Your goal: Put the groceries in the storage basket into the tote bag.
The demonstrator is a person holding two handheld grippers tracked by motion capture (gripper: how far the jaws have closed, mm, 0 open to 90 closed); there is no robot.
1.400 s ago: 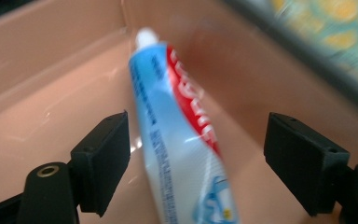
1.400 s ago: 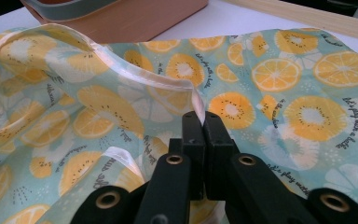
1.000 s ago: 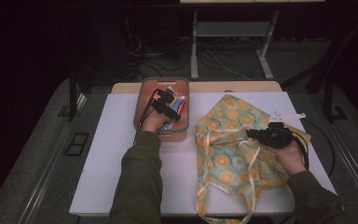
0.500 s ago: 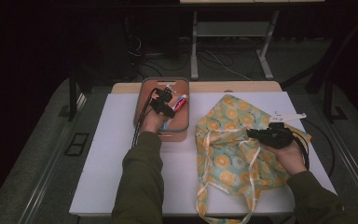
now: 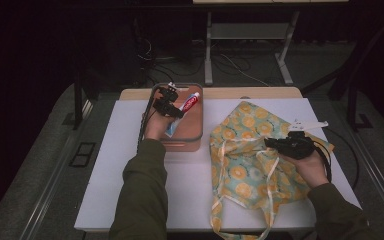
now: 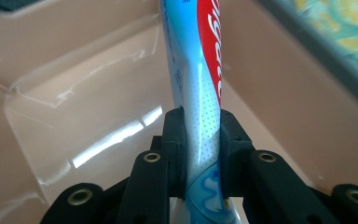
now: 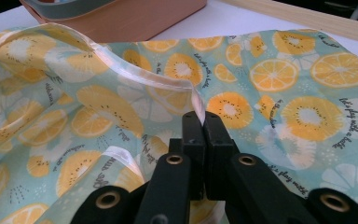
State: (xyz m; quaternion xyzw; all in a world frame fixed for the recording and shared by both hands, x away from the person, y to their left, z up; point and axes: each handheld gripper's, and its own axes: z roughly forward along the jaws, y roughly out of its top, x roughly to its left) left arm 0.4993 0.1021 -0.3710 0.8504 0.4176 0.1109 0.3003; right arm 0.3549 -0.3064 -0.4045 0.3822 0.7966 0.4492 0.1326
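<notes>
While clamped, toothpaste [image 6: 200, 93] fills tongs [image 6: 201, 135].

A fixed high camera looks forward and down across the white rectangular table [image 5: 190, 200] from the person's side, far enough back to take in dark floor beyond. The left gripper [image 6: 202, 140] carries a camera looking along its black jaws, very close to a blue, white and red toothpaste tube [image 6: 200, 84] inside the glossy pink plastic bin [image 6: 74, 93]. The right gripper [image 7: 204, 140] camera looks low across the teal fabric bag printed with orange slices [image 7: 284, 84], with the bin's wall behind. Bin [image 5: 190, 142], tube [image 5: 189, 103] and bag [image 5: 245, 150] are shared with the high view.
</notes>
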